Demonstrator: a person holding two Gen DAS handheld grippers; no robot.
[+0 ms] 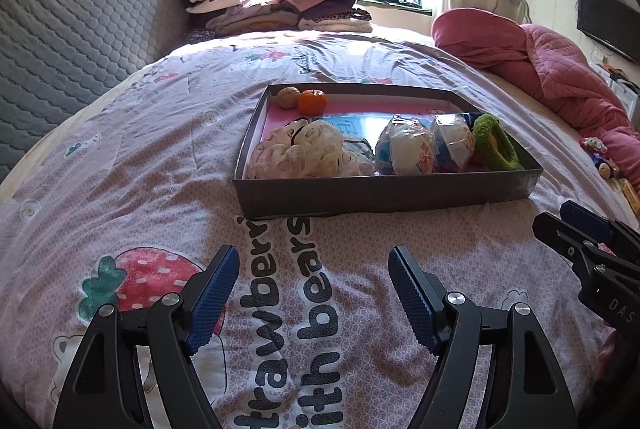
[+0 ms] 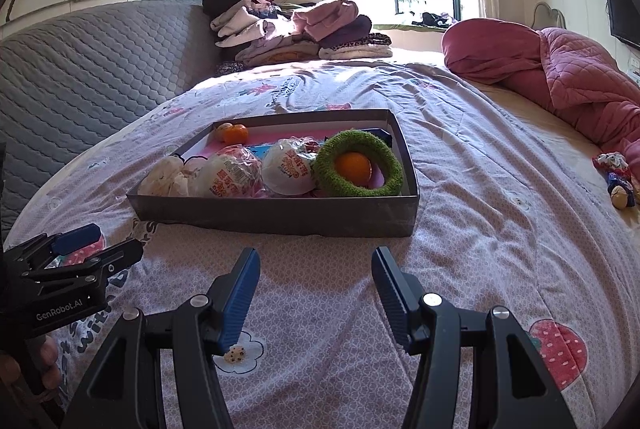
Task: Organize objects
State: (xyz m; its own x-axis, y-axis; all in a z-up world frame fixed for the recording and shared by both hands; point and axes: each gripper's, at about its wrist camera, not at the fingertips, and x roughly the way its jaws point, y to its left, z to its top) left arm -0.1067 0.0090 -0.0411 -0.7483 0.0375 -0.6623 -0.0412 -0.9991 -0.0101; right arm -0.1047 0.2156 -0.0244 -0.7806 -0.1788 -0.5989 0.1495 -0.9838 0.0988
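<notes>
Wide view of the bed, and the printed quilt (image 1: pixel 160 157) fills everything, strawberries and bears all over it. Sitting on it, dead centre ahead of both grippers, the shallow grey box (image 1: pixel 384 189), and it's well stocked. Front left corner, a crumpled white bag (image 1: pixel 304 151). Beside it two wrapped white balls (image 2: pixel 230 175), touching each other. Far right end, the green fuzzy ring (image 2: pixel 358 169), with an orange ball (image 2: pixel 353 166) nestled right in its hole. Back left corner, a small orange (image 1: pixel 312 101) touching a brownish nut (image 1: pixel 289 96).

Now the hands. Left gripper (image 1: pixel 314 293) hovers over the quilt short of the box, angled downward, jaws spread wide, nothing between the blue pads. Right gripper (image 2: pixel 316 289) mirrors it, tilted down, jaws also spread and empty, aimed at the box's near wall. The two sit side by side, near each other, each poking into the other's view. At the far right bed edge, a few small toys (image 2: pixel 618 181) lie loose outside the box.
</notes>
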